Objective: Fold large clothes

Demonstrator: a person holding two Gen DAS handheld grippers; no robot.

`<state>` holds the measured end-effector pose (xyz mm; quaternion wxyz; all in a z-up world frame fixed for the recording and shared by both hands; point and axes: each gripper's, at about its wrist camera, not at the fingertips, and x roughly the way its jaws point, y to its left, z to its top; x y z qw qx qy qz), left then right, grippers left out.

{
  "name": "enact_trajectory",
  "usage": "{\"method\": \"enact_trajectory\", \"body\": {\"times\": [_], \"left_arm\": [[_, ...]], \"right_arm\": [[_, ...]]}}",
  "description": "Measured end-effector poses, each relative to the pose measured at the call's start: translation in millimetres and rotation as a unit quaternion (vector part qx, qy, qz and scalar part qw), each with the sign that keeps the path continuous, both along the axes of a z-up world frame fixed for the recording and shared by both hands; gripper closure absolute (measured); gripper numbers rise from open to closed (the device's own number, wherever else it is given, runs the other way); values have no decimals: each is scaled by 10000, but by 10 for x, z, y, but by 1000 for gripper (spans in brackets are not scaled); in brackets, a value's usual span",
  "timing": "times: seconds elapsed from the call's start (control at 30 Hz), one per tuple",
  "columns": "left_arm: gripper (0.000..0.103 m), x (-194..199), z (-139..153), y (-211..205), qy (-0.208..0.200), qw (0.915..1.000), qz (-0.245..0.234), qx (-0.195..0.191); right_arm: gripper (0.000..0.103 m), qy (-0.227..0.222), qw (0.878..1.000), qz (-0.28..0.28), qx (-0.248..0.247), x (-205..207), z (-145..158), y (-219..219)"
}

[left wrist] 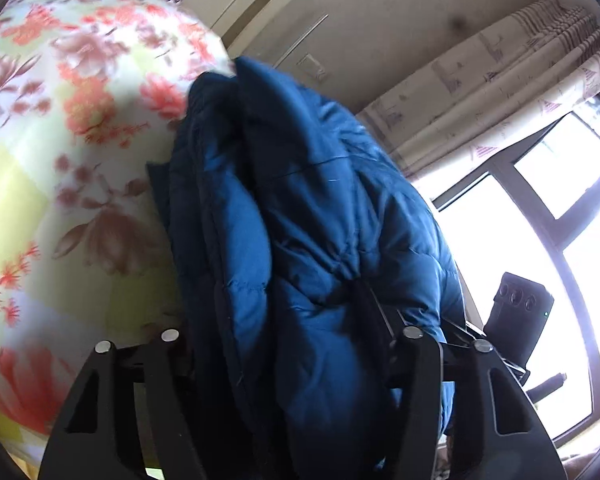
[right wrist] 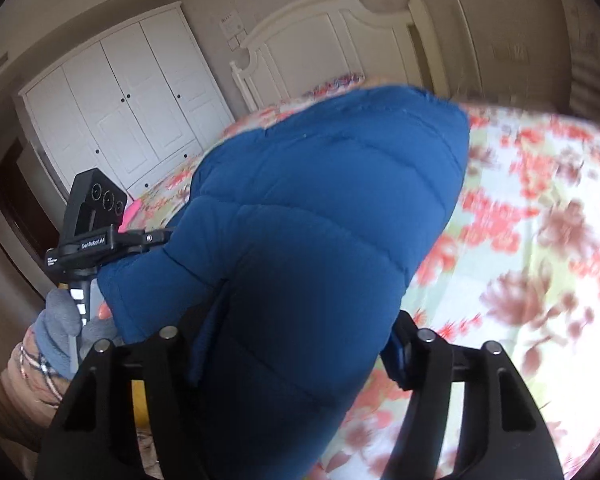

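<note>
Between both grippers, seemingly clamped: blue jacket (right wrist: 320, 208).

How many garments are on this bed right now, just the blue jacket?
1: the blue puffer jacket, bunched between both grippers over the floral bedspread. Its bulk hides much of the bed, so others may be unseen.

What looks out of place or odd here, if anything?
Nothing looks damaged or spilled. The blue padded jacket is bunched between the fingers of the left gripper and the right gripper, above the floral bedsheet, not yet laid flat.
</note>
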<state>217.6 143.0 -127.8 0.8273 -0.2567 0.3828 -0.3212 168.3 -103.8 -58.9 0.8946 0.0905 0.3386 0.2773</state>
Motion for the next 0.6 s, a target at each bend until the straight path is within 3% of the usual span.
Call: {"method": "enact_trajectory", "body": {"times": [0.17,0.37,0.5,0.6], "left_arm": [[56,240,394,-413,-416,9990,-171,-74],[56,950,795,-1091,-652,9969,-347,-285],[56,1399,716,-1568,-491,9975,-471,-170],[56,1657,325,-1912,19,9986,-528,102]], "right_arm": [[42,-502,9982,-291,-148,184,455,-417],[42,-780,9927,-869,-294,647,864,-1125],[42,-483,9915,-1189,-225,956,716,-1611],[42,52,9886,-1469,-319,1152,314,-1880]]}}
